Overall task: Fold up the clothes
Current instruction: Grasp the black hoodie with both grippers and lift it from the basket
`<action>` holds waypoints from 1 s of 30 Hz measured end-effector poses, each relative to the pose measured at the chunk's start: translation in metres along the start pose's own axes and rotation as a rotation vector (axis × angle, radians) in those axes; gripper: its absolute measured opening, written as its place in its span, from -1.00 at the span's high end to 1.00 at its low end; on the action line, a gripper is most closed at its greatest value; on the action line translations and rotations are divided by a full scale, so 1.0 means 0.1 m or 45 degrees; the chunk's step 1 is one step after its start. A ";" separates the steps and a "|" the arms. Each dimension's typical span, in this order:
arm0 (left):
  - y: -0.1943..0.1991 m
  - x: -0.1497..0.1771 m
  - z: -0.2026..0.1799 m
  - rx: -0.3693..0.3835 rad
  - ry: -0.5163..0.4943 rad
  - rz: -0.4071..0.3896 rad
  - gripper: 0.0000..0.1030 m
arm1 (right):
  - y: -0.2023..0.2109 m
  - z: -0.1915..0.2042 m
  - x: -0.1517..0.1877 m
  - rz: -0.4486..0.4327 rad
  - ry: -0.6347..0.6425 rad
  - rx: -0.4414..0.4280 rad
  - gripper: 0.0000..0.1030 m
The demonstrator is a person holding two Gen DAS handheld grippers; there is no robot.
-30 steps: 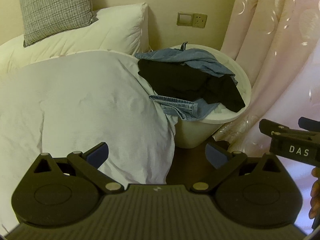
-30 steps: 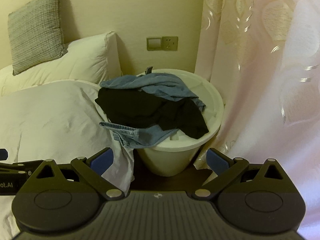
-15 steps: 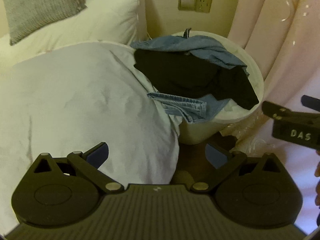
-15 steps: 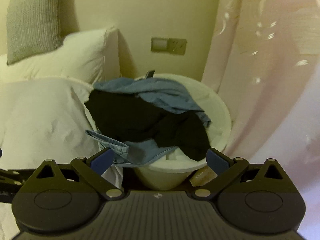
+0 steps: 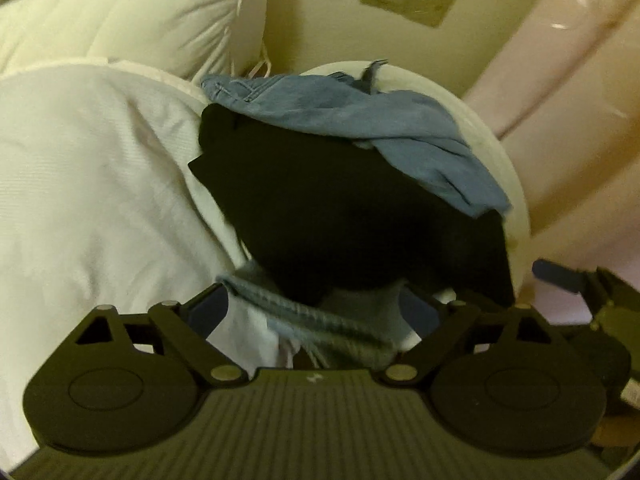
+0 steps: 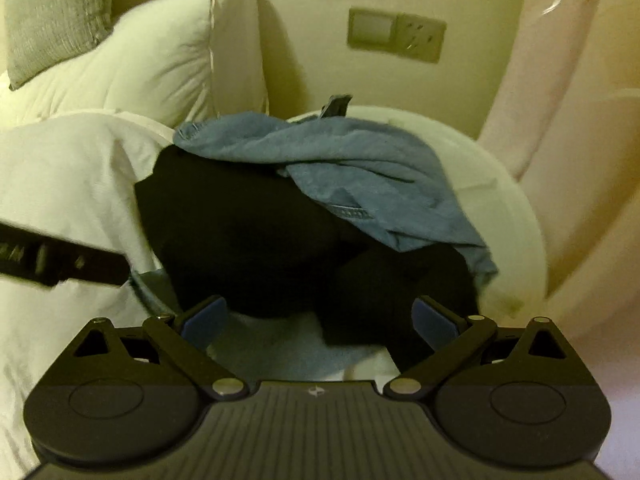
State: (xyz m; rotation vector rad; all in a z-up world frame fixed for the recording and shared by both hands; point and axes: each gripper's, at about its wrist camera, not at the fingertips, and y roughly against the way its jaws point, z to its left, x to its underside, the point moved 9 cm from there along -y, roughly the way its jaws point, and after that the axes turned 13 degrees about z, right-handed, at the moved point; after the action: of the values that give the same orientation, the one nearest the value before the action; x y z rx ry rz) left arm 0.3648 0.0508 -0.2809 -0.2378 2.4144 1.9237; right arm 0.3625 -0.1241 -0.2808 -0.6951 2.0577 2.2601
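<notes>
The left gripper (image 5: 314, 312) fills the lower part of its own view, pointing steeply downward, its blue-padded fingers (image 5: 210, 310) spread wide and closing, the pads pressing on nothing. The right gripper (image 6: 318, 320) sits likewise at the bottom of its view, jaws wide apart. Each gripper shows at the edge of the other's view, blurred.

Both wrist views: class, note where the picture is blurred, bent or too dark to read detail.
Left wrist view: the black garment is a dark mass without readable folds, and the denim hem is smeared. Right wrist view: the left tongs are streaked with blur, and the fisheye bows the curtain.
</notes>
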 end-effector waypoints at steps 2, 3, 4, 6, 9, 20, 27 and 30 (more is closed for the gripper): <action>-0.18 -0.14 0.07 0.013 0.056 0.020 -0.74 | -0.19 -0.02 -0.10 0.022 0.048 -0.015 -0.79; -0.25 -0.19 0.12 0.014 0.081 0.028 -0.74 | -0.27 -0.01 -0.14 0.032 0.077 -0.020 -0.69; -0.32 -0.24 0.17 0.010 0.110 0.038 -0.74 | -0.36 0.00 -0.18 0.041 0.115 -0.021 -0.64; -0.45 -0.31 0.26 0.030 0.163 0.055 -0.74 | -0.50 0.04 -0.24 0.048 0.188 -0.028 -0.59; -0.62 -0.38 0.35 0.068 0.231 0.082 -0.75 | -0.68 0.13 -0.34 0.043 0.289 -0.027 -0.64; -1.13 -0.59 0.34 0.232 0.326 0.182 -0.35 | -1.29 0.20 -0.51 0.105 0.379 0.047 -0.75; -0.87 -0.57 0.29 0.222 0.257 0.109 0.62 | -1.03 0.23 -0.50 0.110 0.391 -0.020 0.36; -0.59 -0.53 0.26 0.289 0.258 0.024 0.87 | -0.78 0.21 -0.53 0.071 0.312 -0.103 0.58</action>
State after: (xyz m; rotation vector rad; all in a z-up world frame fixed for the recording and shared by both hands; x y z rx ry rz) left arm 0.4242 0.0684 -0.3373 -0.4190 2.7451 1.6856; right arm 0.4268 -0.0786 -0.3363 -0.9770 2.1189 2.4083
